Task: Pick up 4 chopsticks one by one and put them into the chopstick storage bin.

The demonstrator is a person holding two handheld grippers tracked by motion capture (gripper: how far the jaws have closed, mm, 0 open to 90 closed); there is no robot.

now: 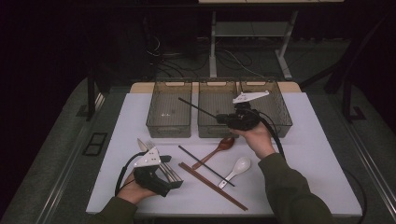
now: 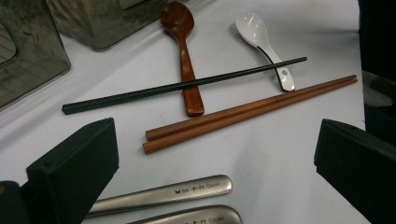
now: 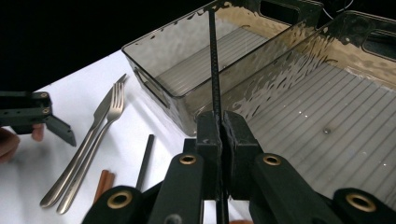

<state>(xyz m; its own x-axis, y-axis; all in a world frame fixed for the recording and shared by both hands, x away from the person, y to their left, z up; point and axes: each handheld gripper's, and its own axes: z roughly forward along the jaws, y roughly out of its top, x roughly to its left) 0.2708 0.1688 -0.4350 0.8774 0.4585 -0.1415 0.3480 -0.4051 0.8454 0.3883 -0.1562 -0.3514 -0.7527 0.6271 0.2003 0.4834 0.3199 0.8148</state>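
My right gripper hovers over the front wall of the middle bin, shut on a black chopstick that slants up to the left. In the right gripper view, the jaws pinch that chopstick above the bin's ribbed floor. My left gripper rests at the table's front left, open, straddling the fork and knife. Ahead of its wide jaws lie a second black chopstick, a pair of brown chopsticks, a wooden spoon and a white spoon.
Three clear grey bins stand in a row at the back of the white table: the left bin, the middle one and the right bin. The fork and knife lie side by side near the left gripper.
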